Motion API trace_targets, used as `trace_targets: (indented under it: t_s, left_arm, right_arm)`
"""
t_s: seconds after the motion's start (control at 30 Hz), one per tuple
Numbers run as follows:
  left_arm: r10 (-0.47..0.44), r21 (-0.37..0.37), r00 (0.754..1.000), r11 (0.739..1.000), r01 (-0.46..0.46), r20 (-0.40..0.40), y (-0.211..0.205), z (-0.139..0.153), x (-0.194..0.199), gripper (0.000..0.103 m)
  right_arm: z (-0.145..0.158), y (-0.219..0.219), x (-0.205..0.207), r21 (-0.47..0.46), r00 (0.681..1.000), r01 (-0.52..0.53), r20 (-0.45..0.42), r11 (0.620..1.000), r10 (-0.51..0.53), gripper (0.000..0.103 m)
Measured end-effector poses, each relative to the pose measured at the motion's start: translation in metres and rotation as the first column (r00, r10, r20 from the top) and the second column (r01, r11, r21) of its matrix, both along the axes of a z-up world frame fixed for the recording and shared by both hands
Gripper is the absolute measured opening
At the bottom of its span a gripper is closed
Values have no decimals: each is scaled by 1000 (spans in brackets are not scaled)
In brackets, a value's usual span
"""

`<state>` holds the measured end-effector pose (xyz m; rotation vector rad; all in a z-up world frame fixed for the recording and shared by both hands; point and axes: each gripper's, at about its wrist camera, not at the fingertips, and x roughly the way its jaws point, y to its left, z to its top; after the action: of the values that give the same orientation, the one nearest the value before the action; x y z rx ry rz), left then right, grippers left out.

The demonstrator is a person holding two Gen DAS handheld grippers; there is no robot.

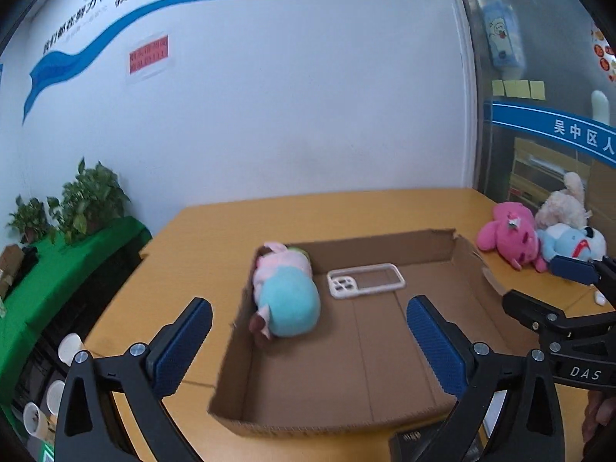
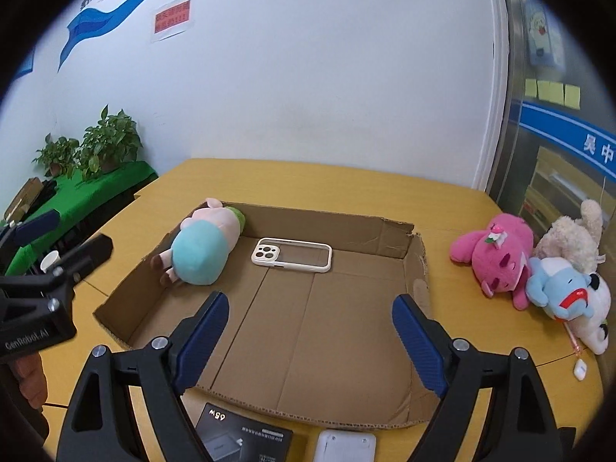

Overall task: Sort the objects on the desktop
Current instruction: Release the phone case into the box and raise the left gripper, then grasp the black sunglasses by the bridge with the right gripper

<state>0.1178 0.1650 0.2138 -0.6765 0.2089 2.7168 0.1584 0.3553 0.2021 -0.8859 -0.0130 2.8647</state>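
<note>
Over the box, left gripper (image 1: 308, 340): jaws spread wide, nothing between them, hovering above the near half of the cardboard box (image 2: 327, 342).
Right gripper (image 2: 308, 340): jaws likewise wide apart and empty, poised over the box's near edge.
Box contents: teal-and-pink plush (image 2: 202, 248) lying against the left wall; cream phone case (image 2: 291, 255) flat on the floor just beside it.
Left to sort: pink plush (image 2: 496, 258), blue plush (image 2: 562, 294) and cream plush (image 2: 569, 236) heaped on the table (image 2: 346, 181), right of the box; black packet (image 2: 242, 439) and white item (image 2: 346, 448), possibly a charger, near the front edge.
Step, as judged: between placements, both tools free.
Next move calls for: right gripper swinging out to the pile, closing on soft fabric, lifting clear of the box wall.
</note>
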Motion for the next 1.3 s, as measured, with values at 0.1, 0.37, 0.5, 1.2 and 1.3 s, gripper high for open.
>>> trace_targets:
  t_s: [0.1,0.37,0.5,1.2,1.3]
  left_arm:
    - [3,32,1000,999,-4,22,-6,-3,14,102]
    - [28,24,999,999,-29,41,-8,-10,23,102]
    - [13,-5,999,1000,-13,52,-3,-16,17,102]
    - [-131,86,963,990,113,237,-1,-57,23,102]
    - [-178,125,927,982,143,329,-1,-74,27,102]
  right_arm:
    - [0,-8,14,21,1000,-3,-6,1000,3,87]
    - [-8,-15,28,12,1000,-11,1,1000,11,87]
    - [-13,-18,26,12,1000,-9,4,1000,9,87]
    - [-52,-6,67,16,981,-186,62,982,185,87]
    - [-74,16,95,-78,960,-239,129,968,247,87]
